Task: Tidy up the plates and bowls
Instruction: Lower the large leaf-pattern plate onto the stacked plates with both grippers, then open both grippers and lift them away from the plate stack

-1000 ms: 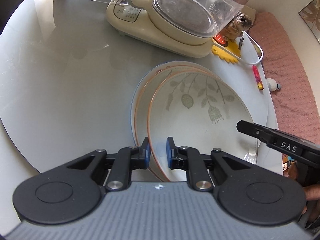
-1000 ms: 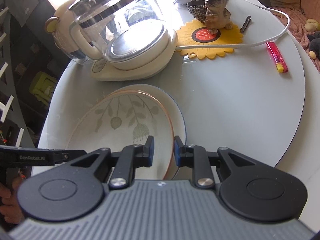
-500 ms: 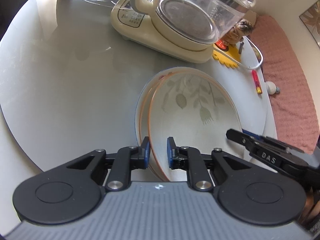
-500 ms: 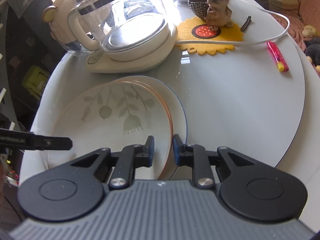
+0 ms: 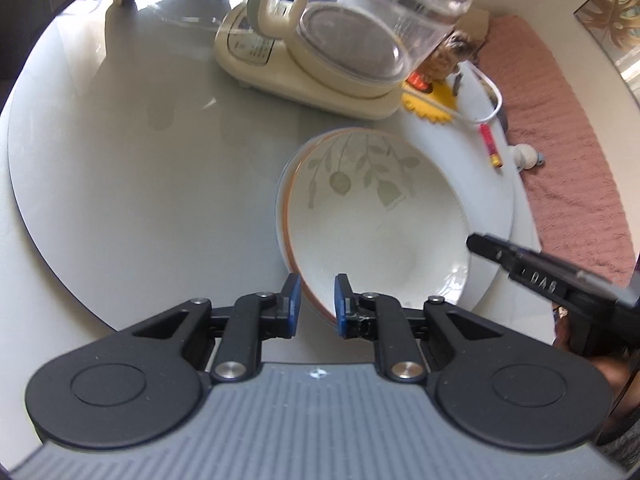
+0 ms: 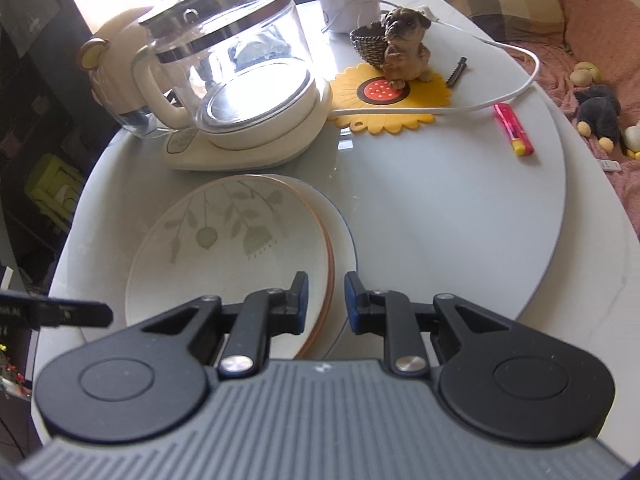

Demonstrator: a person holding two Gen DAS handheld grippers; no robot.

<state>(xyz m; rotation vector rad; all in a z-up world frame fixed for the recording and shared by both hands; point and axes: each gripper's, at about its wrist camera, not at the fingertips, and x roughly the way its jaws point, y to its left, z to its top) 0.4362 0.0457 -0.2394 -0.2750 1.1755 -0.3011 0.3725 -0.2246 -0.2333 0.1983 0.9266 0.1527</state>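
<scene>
A white bowl with green leaf print and an orange rim [image 5: 372, 216] [image 6: 224, 248] is nested in a second orange-rimmed bowl, over a white blue-edged plate [image 6: 344, 240] [image 5: 486, 280]. My left gripper [image 5: 317, 300] is shut on the bowls' near rim, one finger inside, one outside. My right gripper [image 6: 325, 300] is shut on the opposite rim of the same bowls. The stack seems lifted a little off the plate. Each gripper's body shows in the other's view, the right one [image 5: 552, 280] and the left one [image 6: 56, 312].
On the round glass table [image 5: 140, 184] stand a glass kettle on a cream base [image 6: 232, 92], a yellow sunflower mat [image 6: 392, 100] with a dog figurine [image 6: 404, 48], a white cable [image 6: 516, 92] and a red lighter [image 6: 514, 128]. A pink couch [image 5: 568, 152] lies beyond.
Both grippers have risen and pulled back with the bowl rims held. The bowls now look smaller and more centred over the plate. The kettle looks farther from them.
</scene>
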